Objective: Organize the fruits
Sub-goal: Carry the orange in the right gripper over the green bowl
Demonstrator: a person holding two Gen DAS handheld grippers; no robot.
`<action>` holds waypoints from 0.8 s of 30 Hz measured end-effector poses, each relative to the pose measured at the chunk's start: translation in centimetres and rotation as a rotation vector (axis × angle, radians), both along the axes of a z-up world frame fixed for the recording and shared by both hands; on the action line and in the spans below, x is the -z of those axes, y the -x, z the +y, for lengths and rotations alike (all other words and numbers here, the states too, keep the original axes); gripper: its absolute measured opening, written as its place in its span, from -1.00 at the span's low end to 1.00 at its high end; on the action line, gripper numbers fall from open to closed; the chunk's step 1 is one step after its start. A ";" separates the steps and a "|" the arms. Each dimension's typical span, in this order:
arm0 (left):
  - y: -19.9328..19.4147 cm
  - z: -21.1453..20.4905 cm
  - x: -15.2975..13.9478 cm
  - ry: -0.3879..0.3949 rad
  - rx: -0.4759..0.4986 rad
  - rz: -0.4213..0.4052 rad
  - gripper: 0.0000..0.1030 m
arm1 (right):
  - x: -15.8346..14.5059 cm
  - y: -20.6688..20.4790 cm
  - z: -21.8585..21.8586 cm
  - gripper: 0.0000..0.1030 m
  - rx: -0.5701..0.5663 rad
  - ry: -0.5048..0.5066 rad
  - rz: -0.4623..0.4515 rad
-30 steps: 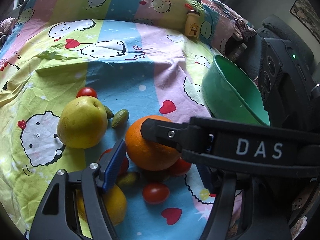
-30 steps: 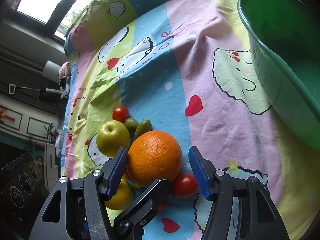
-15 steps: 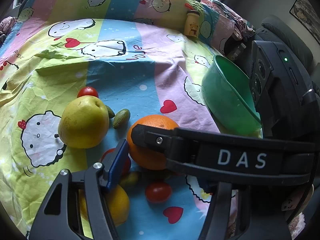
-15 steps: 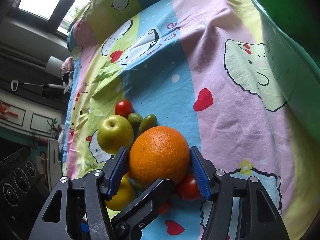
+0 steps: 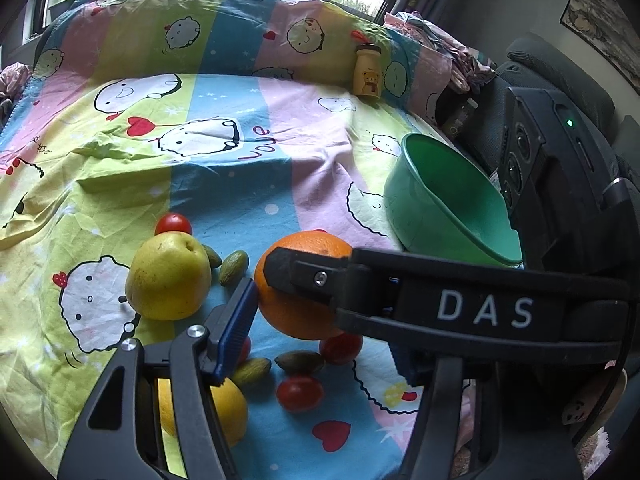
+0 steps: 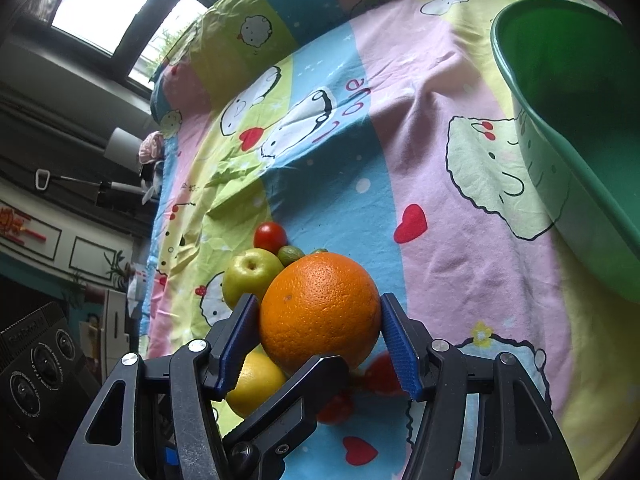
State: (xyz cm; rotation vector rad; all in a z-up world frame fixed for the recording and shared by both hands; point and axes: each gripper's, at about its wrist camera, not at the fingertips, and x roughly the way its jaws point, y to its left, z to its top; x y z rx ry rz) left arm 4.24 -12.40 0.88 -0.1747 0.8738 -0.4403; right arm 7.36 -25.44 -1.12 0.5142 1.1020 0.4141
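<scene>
A big orange (image 6: 320, 304) lies on a heap of fruit on the cartoon-print sheet. My right gripper (image 6: 318, 320) is shut on it, a blue pad against each side. In the left wrist view one right finger (image 5: 304, 276) lies across the orange (image 5: 296, 312). My left gripper (image 5: 316, 320) has its left pad (image 5: 236, 324) against the orange's side, and the right gripper hides its other finger there. The right wrist view shows that finger (image 6: 296, 384) against the orange's near underside. A green bowl (image 5: 404, 200) stands empty to the right.
A yellow-green apple (image 5: 168, 280), a yellow citrus (image 5: 228, 408), cherry tomatoes (image 5: 300, 392) and small green fruits (image 5: 234, 266) lie around the orange. A yellow bear bottle (image 5: 368, 74) stands at the back. The right gripper's black body (image 5: 552, 168) fills the right side.
My right gripper slid forward until the orange sat between its pads. My left gripper's jaws narrowed and its left pad came against the orange.
</scene>
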 end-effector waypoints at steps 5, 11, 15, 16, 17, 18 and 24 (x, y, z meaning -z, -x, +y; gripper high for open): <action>0.4 -0.5 -1.3 -0.018 0.010 -0.050 0.16 | -1.3 0.3 -0.6 0.24 0.008 -0.022 -0.048; 0.6 -1.2 -2.5 -0.033 0.027 -0.088 0.16 | -2.5 0.7 -1.3 0.24 0.027 -0.039 -0.087; 0.7 -1.8 -3.1 -0.040 0.039 -0.113 0.16 | -3.3 0.9 -1.8 0.24 0.042 -0.050 -0.109; 0.7 -1.9 -3.3 -0.040 0.043 -0.118 0.16 | -3.4 1.0 -2.0 0.24 0.047 -0.054 -0.113; 0.7 -2.1 -3.4 -0.040 0.047 -0.122 0.16 | -3.6 1.1 -2.2 0.24 0.051 -0.057 -0.117; 0.7 -2.2 -3.6 -0.040 0.051 -0.127 0.16 | -3.7 1.1 -2.4 0.24 0.056 -0.058 -0.121; 0.6 -3.5 -4.6 -0.055 0.081 -0.160 0.16 | -4.5 1.5 -3.9 0.24 0.089 -0.078 -0.150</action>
